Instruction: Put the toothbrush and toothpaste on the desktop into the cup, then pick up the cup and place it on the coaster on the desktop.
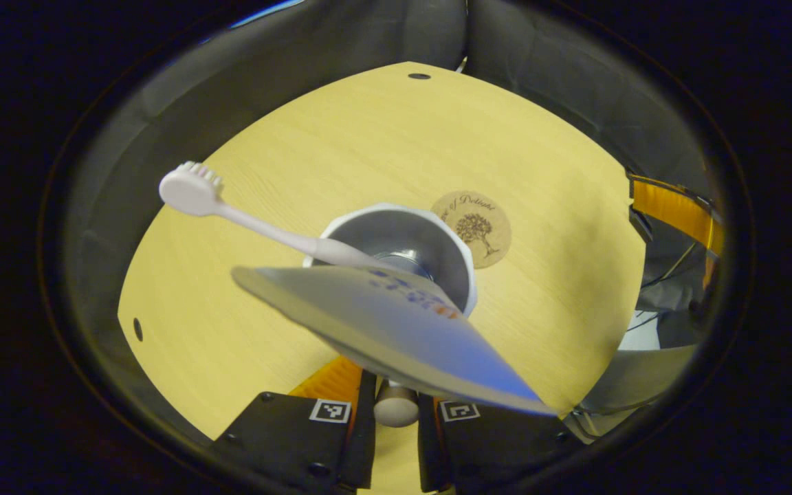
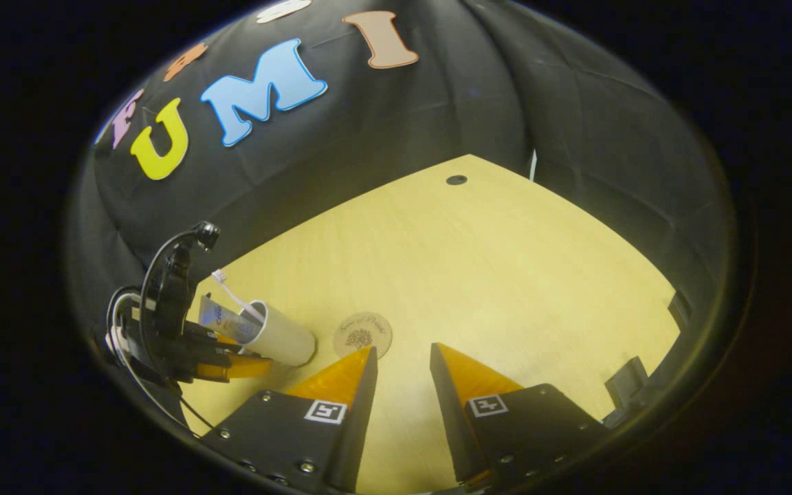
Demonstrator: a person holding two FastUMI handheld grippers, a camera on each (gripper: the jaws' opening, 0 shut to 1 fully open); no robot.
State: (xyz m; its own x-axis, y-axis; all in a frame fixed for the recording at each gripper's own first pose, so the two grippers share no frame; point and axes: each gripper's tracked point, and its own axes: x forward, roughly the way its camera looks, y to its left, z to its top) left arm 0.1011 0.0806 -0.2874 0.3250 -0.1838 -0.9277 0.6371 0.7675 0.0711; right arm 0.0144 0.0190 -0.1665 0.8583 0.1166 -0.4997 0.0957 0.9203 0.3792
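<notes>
A white cup (image 1: 461, 251) stands on the wooden desktop (image 1: 368, 137), seen from above in the left gripper view. A white toothbrush (image 1: 193, 192) leans in it with its head up and out to the left. My left gripper (image 1: 396, 393) is shut on the cap end of the toothpaste (image 1: 396, 323) and holds the tube just above the cup's mouth, with the flat end towards the camera. The round cork coaster (image 1: 471, 228) lies right beside the cup. In the right gripper view my right gripper (image 2: 403, 348) is open above the desktop, just right of the coaster (image 2: 363, 335) and the cup (image 2: 286, 337).
The desktop (image 2: 506, 275) has small dark holes near its corners (image 2: 456, 179). Black cloth walls close it in. The left gripper (image 2: 231, 368) and its cables (image 2: 148, 295) sit at the left of the right gripper view. An orange finger (image 1: 678, 210) shows at the right edge.
</notes>
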